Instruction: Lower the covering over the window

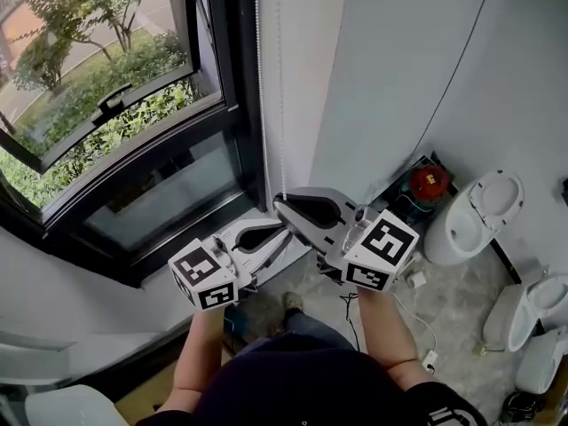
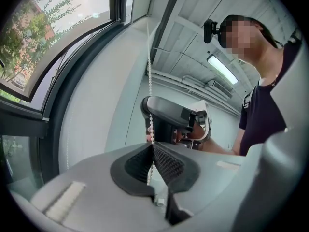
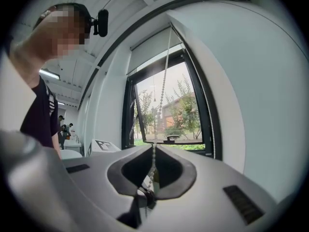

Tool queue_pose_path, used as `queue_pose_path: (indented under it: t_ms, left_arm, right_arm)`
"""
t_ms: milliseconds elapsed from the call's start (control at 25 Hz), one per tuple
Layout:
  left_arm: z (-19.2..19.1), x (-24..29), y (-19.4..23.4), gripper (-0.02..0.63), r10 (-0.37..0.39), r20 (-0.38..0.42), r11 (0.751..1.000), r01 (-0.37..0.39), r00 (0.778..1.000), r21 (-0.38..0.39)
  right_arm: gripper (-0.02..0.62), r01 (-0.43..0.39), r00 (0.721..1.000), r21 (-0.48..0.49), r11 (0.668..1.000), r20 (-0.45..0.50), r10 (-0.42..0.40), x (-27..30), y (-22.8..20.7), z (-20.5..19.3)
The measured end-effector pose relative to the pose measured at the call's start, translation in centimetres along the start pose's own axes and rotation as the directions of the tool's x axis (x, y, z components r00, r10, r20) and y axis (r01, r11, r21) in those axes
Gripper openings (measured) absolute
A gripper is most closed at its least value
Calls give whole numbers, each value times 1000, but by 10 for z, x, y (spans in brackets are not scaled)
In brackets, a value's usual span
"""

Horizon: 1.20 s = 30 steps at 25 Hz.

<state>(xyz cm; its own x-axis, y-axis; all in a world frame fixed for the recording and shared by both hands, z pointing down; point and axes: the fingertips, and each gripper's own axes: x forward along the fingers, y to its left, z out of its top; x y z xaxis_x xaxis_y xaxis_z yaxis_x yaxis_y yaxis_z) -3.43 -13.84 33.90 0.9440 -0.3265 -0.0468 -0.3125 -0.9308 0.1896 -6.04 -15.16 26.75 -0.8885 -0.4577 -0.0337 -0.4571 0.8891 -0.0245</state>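
A white bead chain (image 1: 281,87) hangs down the wall beside the black-framed window (image 1: 226,105). Both grippers meet at it. In the head view my left gripper (image 1: 284,232) reaches in from the lower left and my right gripper (image 1: 279,205) sits just above it. In the left gripper view, the left gripper (image 2: 152,147) is shut on the bead chain (image 2: 149,81), with the right gripper's body (image 2: 166,112) just behind. The right gripper (image 3: 153,147) is shut on the bead chain (image 3: 162,93) too. The rolled blind (image 3: 154,46) sits at the top of the window.
White ceramic fixtures (image 1: 475,213) stand on the floor at the right, with a red object (image 1: 429,183) and loose cables (image 1: 417,313) near them. The lower window sash (image 1: 106,105) is tilted open. A white wall (image 1: 399,69) runs right of the chain.
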Motion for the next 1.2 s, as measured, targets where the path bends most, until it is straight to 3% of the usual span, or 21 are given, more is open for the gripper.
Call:
queue_pose_path:
  t_ms: [120, 280, 840, 1200]
  left_arm:
    - [-13, -2, -3, 15, 2, -25, 1000, -3, 1000, -15]
    - [-24, -1, -5, 15, -12, -21, 998, 11, 1000, -55]
    - [-85, 15, -8, 15, 62, -72, 986, -72, 995, -149]
    - [-125, 19, 4, 15, 90, -117, 983, -107, 989, -148]
  right_arm:
    - [18, 0, 999, -13, 1000, -49, -1, -3, 6, -12]
    - [18, -24, 999, 48, 999, -38, 26, -7, 5, -23]
    - [18, -62, 982, 71, 996, -172, 73, -23, -1, -86]
    - [18, -51, 972, 116, 992, -224, 76, -26, -12, -127]
